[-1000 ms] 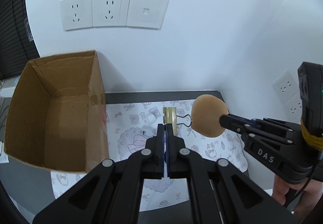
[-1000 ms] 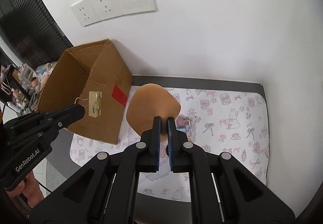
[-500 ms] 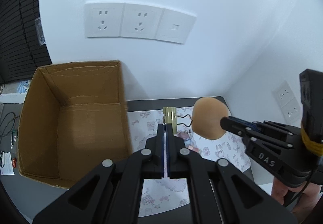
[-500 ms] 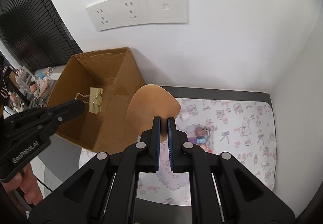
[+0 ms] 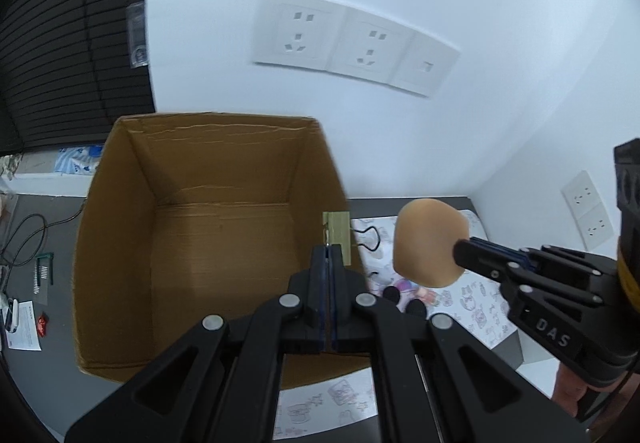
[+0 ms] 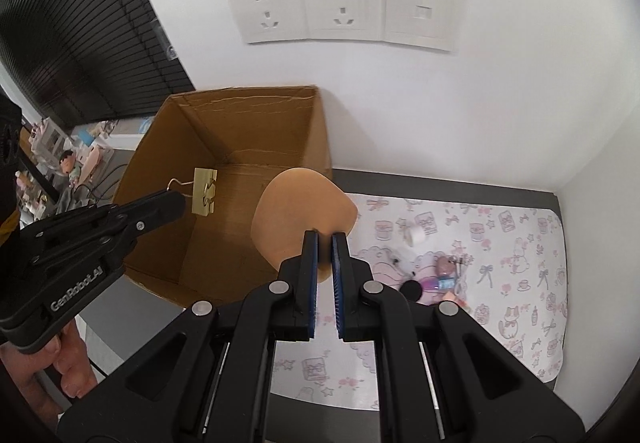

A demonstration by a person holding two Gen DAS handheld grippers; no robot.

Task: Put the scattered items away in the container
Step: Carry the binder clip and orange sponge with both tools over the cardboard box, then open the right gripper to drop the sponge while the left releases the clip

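Dark table (image 6: 440, 179), patterned mat (image 6: 500, 307) (pink prints), cardboard box (image 6: 192, 243)

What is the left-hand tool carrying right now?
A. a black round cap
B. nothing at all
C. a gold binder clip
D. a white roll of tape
C: the left gripper has its jaws shut on the wire handle of a gold binder clip, which hangs over the open cardboard box.
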